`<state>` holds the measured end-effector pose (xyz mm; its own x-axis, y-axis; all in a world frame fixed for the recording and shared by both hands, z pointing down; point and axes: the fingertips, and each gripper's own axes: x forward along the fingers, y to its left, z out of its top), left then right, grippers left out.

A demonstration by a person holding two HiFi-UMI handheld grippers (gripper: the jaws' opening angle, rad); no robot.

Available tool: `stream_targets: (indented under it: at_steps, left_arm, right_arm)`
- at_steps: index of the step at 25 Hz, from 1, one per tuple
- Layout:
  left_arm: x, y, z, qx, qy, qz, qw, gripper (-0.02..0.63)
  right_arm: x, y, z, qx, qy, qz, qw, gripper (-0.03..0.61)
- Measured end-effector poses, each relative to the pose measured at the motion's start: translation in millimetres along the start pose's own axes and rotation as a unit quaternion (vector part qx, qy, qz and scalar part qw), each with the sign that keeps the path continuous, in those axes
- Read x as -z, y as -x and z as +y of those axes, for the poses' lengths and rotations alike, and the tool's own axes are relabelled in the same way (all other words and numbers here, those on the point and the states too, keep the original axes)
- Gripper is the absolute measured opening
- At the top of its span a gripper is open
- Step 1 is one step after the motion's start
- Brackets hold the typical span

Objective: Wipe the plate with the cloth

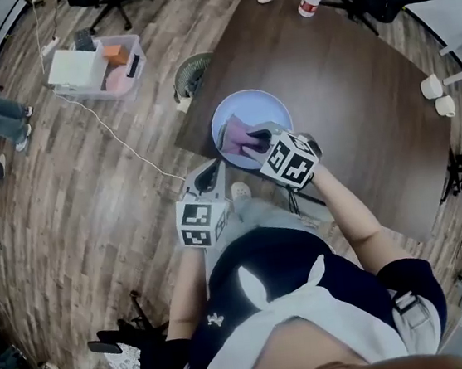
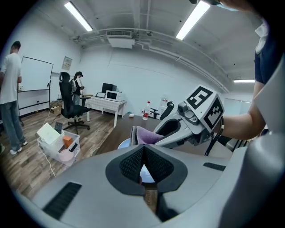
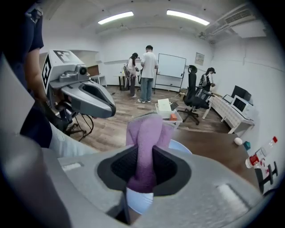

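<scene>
1. Right jaws [image 3: 142,167]: clamped on the purple cloth [image 3: 144,133], pinched at mid-fold. In my judgement the grip leaves a free bunch ahead of the pads to serve as the wiping face.
2. Cloth direction: its long axis runs out along my right jaws, free end forward and downward, over the near part of the plate [image 1: 267,104]. Contact with the plate cannot be confirmed.
3. Plate: light blue, lying flat on the bench [image 1: 354,97], at the left end of the edge nearest me, close to that corner.
4. Left jaws [image 2: 143,161]: pads together, nothing between them. They hang just off the bench's near edge beside the plate, probably in reserve to steady it.
</scene>
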<state>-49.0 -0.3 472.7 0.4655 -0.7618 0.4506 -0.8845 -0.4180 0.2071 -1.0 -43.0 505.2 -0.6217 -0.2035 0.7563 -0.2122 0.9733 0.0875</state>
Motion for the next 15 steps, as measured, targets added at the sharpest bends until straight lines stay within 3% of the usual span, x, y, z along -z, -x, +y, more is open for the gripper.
stream_targets:
  at_steps: [5,15]
  left_arm:
    - [31,-20,19,-0.012,0.035,0.035,0.9987,0.003]
    - [70,-60,44,-0.006,0.039,0.089,0.9952,0.003]
  right_arm:
    - [17,-44,-4,-0.040,0.047,0.054,0.997,0.089]
    - [32,-95,-15,-0.075,0.034,0.088,0.993,0.089]
